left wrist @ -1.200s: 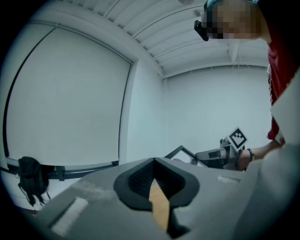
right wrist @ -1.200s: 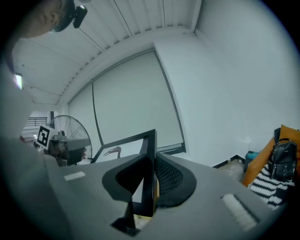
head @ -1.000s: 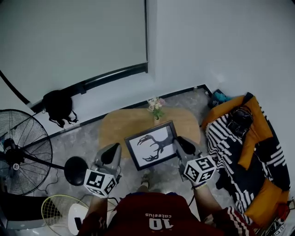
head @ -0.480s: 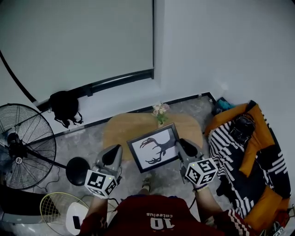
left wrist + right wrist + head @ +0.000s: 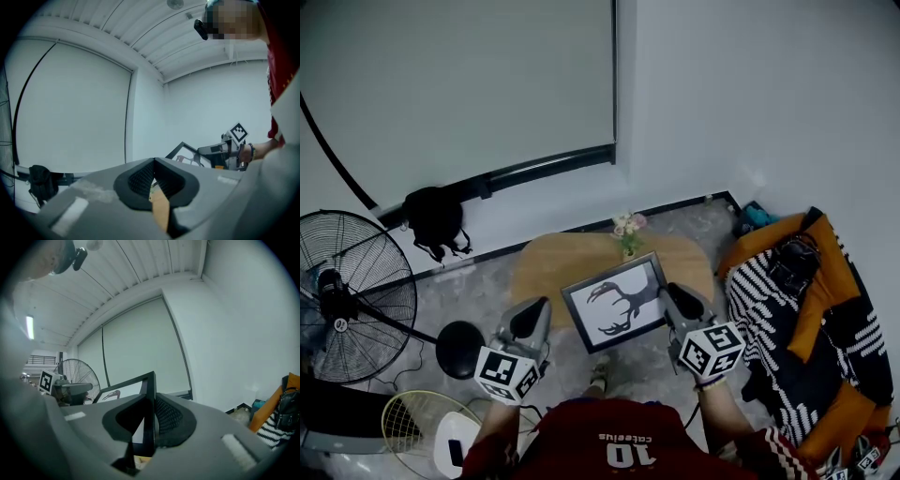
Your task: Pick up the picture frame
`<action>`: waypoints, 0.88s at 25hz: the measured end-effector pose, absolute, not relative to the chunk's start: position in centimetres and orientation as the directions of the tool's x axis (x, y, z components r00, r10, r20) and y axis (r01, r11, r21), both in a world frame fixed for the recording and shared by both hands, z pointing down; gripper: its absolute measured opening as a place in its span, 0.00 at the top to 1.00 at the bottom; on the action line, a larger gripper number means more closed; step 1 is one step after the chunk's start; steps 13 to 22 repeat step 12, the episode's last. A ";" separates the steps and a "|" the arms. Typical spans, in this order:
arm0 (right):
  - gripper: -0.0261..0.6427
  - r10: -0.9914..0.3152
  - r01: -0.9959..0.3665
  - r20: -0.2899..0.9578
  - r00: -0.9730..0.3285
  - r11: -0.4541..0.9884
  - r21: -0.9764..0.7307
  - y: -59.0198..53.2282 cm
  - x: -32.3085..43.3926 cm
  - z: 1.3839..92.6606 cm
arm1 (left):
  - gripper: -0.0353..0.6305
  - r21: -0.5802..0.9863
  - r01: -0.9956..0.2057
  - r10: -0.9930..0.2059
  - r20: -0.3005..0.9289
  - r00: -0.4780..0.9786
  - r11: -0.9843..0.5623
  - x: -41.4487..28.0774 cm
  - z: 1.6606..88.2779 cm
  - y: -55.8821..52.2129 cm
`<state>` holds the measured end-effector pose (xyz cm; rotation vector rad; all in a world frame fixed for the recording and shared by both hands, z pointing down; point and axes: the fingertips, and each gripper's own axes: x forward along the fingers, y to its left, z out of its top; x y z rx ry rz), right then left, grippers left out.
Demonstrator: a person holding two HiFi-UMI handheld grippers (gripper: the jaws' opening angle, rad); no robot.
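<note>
While L gripper (image 5: 532, 314) sits at 9 o'clock of the picture frame (image 5: 614, 302), jaws together w/ nothing betw. them & apart from it, the pick looks basically done. The frame hangs tilted over the near edge of the wooden table (image 5: 553, 258), seemingly off the top, flower vase (image 5: 627, 234) at its 12. R gripper (image 5: 670, 295), at its 3 o'clock, is clamped on the right edge, bar pinched betw. pads. Left to do, imo: hold steady; a one-edge grip could swing.
</note>
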<state>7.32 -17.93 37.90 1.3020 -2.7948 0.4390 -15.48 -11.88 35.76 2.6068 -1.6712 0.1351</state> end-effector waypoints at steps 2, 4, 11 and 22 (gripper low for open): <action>0.87 -0.748 -0.755 0.142 -0.649 0.609 -0.241 -17.9 7.4 37.8 | 0.94 -0.011 -0.909 -0.905 0.097 0.414 -0.417 -15.5 35.8 -11.9; 0.87 -0.749 -0.757 0.143 -0.647 0.608 -0.239 -17.9 7.4 37.7 | 0.94 -0.009 -0.910 -0.906 0.095 0.412 -0.414 -15.7 35.7 -11.8; 0.87 -0.756 -0.763 0.143 -0.639 0.601 -0.238 -17.3 7.3 37.6 | 0.94 -0.002 -0.912 -0.908 0.093 0.409 -0.411 -16.4 35.8 -11.1; 0.87 -0.756 -0.764 0.144 -0.639 0.599 -0.240 -17.3 7.2 37.6 | 0.94 -0.001 -0.912 -0.908 0.095 0.409 -0.411 -16.5 35.9 -11.0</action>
